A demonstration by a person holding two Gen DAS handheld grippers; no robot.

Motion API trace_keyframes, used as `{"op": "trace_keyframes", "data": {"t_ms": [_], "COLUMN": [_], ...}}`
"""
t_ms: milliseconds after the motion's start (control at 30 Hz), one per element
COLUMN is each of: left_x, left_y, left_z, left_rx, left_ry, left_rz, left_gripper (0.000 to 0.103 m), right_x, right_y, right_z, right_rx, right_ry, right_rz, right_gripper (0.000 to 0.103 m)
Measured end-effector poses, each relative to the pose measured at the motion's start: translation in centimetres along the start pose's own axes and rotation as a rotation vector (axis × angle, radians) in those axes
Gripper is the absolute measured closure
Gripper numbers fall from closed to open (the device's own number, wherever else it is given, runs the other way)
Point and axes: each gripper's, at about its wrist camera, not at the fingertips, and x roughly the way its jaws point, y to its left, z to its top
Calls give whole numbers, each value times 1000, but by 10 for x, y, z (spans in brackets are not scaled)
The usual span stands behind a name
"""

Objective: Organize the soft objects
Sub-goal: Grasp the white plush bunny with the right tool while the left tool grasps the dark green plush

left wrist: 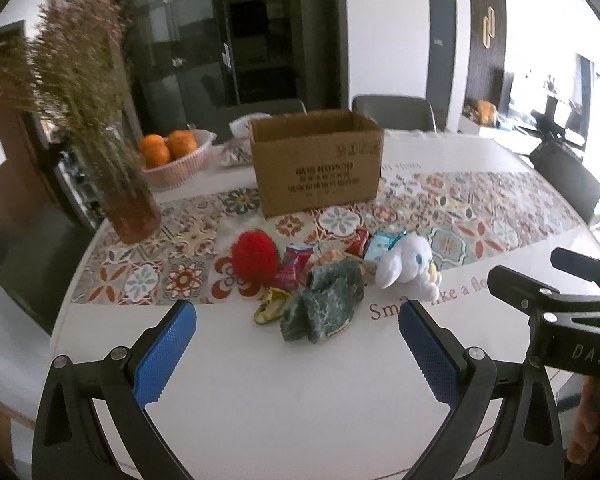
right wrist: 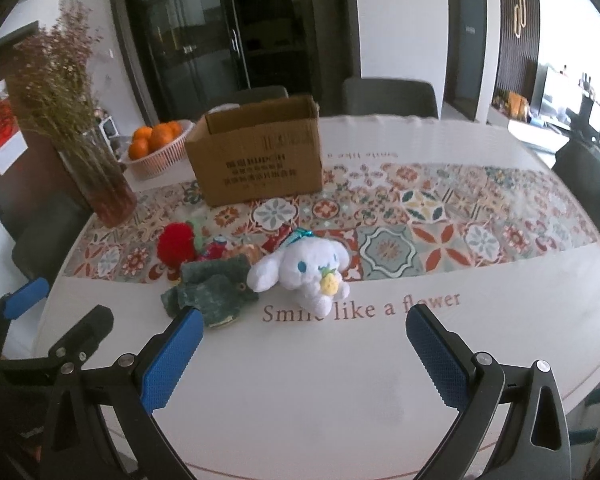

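1. Both empty: left hand-held gripper (left wrist: 298, 318) and right hand-held gripper (right wrist: 304, 326), jaws spread wide.
2. White plush (right wrist: 300, 270), green cloth (right wrist: 212, 290), red pompom (right wrist: 177, 245) lie centre frame on the worktop (right wrist: 300, 380).
3. Open box (right wrist: 258, 152) behind, likely their destination.

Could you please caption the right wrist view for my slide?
Open hand-held gripper faces white plush, green cloth and box.
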Motion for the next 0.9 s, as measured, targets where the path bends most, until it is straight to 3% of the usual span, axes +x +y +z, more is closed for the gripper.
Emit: {"op": "trace_keyframes", "data": {"t_ms": [233, 500, 800, 900], "left_x": [52, 110, 170, 186], "left_y": [12, 8, -2, -4], "left_z": [4, 2, 0, -2], "left_rx": [58, 101, 82, 56], "left_ry": [92, 211, 331, 363], "left_rz": [-111, -126, -151, -154], "left_gripper": [0, 1, 15, 24], "right_x": [52, 106, 168, 180], "right_y": [7, 5, -7, -8], "right_z": [3, 11, 15, 16], "right_rx": [37, -14, -88, -121], "right_ry": [111, 209, 349, 361], "right_rz": [-5, -38, -2, 14], "right_gripper": [0, 1, 4, 6]}}
